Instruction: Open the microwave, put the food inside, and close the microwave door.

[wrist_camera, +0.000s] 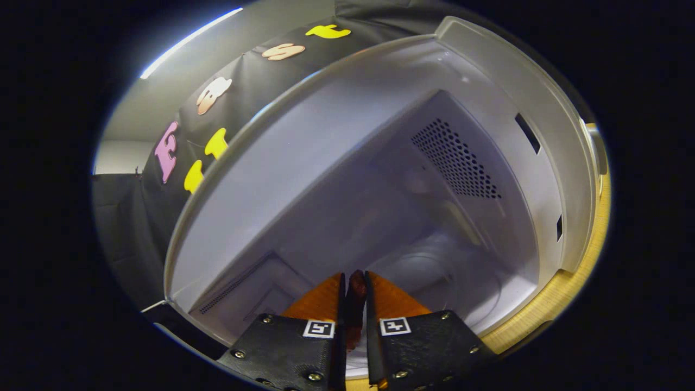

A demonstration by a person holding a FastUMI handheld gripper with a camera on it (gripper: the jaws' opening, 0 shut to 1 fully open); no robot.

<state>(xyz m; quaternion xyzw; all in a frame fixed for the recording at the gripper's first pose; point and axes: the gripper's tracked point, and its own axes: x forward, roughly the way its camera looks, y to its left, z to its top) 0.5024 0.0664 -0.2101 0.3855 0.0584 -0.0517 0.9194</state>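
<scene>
Wooden bench [564,290] carries the open microwave [543,98]; my tongs [354,290] reach into its cavity, clamped on thin reddish-brown food [355,304].

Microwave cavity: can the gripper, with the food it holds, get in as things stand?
Probably yes: the microwave cavity gapes open just ahead of the gripper, which pinches the food; nothing visible blocks the way.
</scene>
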